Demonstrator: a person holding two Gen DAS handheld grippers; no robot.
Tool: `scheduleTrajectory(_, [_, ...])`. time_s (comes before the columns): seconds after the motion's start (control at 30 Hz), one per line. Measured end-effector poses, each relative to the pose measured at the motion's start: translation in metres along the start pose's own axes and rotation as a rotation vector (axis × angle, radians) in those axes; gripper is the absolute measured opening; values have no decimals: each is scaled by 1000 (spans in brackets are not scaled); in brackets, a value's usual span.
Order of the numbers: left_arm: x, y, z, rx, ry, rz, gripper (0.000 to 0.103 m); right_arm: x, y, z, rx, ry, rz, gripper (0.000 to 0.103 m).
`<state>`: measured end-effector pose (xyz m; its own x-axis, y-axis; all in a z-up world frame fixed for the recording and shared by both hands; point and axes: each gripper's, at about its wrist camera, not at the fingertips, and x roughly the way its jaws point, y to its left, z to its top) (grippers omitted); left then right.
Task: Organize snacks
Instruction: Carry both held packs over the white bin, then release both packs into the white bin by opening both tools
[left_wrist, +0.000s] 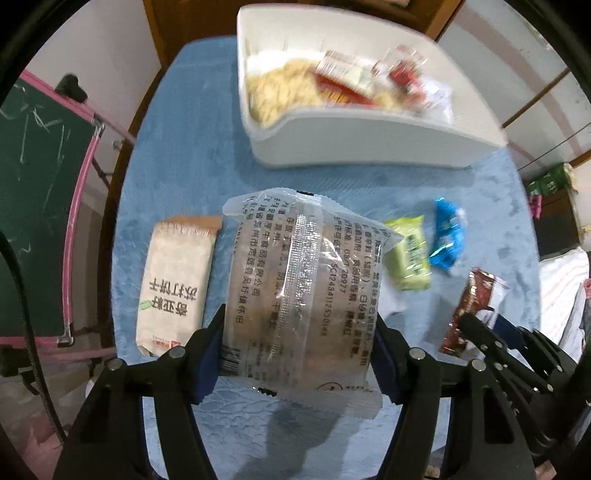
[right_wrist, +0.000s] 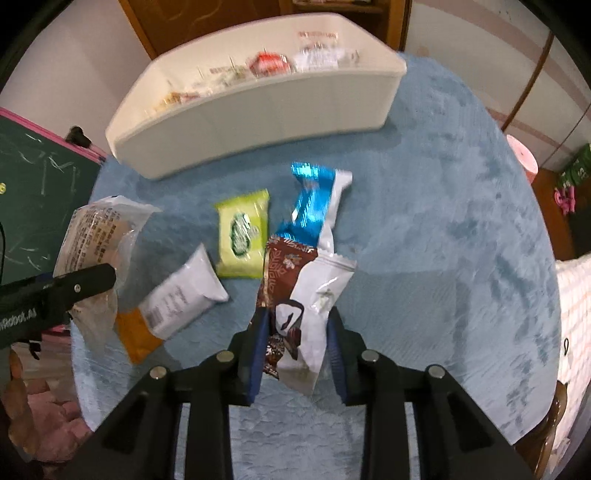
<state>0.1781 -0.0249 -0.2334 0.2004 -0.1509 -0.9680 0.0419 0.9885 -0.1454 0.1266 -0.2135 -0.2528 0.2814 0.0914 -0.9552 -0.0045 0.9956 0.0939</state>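
Observation:
My left gripper (left_wrist: 299, 332) is shut on a large clear bread packet (left_wrist: 299, 280) and holds it above the blue table; the same packet shows at the left of the right wrist view (right_wrist: 92, 240). My right gripper (right_wrist: 295, 336) is shut on a brown-and-white snack packet (right_wrist: 299, 306), also seen in the left wrist view (left_wrist: 469, 306). A white bin (left_wrist: 369, 136) with several snacks stands at the back (right_wrist: 258, 110). A beige cracker packet (left_wrist: 173, 280), a green packet (right_wrist: 242, 232) and a blue packet (right_wrist: 310, 203) lie on the table.
The round table has a blue plush cover (right_wrist: 443, 240). A green chalkboard with a pink frame (left_wrist: 40, 206) stands off the table's left edge. A white-and-orange packet (right_wrist: 177, 299) lies near the left gripper.

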Motion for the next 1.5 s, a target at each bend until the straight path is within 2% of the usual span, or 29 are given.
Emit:
scheduleTrajectory(0.2, [-55, -21, 25, 22, -123, -48, 67, -32, -4, 26, -13, -98, 22, 30])
scheduleTrajectory(0.43, [-123, -36, 82, 36, -337, -56, 67, -77, -6, 92, -63, -275, 26, 30])
scheduleTrajectory(0.7, [-168, -48, 149, 38, -485, -23, 67, -127, -2, 166, -102, -448, 27, 30])
scheduleTrajectory(0.9, [-175, -64, 181, 50, -522, 10, 69, -136, 0, 211, -131, -492, 26, 33])
scheduleTrajectory(1.03, [-165, -64, 201, 29, -512, 32, 73, -121, 3, 237, -173, -464, 18, 34])
scheduleTrajectory(1.1, [-157, -63, 209, 21, -494, 46, 74, -115, 5, 242, -196, -453, 10, 40])
scheduleTrajectory(1.17, [-147, -62, 214, 23, -479, 42, 77, -110, 7, 244, -219, -452, -3, 55])
scheduleTrajectory(1.23, [-142, -63, 216, 40, -473, 39, 80, -107, 8, 243, -244, -473, -15, 62])
scheduleTrajectory(1.33, [-139, -66, 219, 47, -475, 71, 81, -104, 8, 240, -252, -469, -36, 63])
scheduleTrajectory(1.5, [-140, -64, 215, 37, -484, 57, 81, -103, 1, 240, -217, -444, -11, 63])
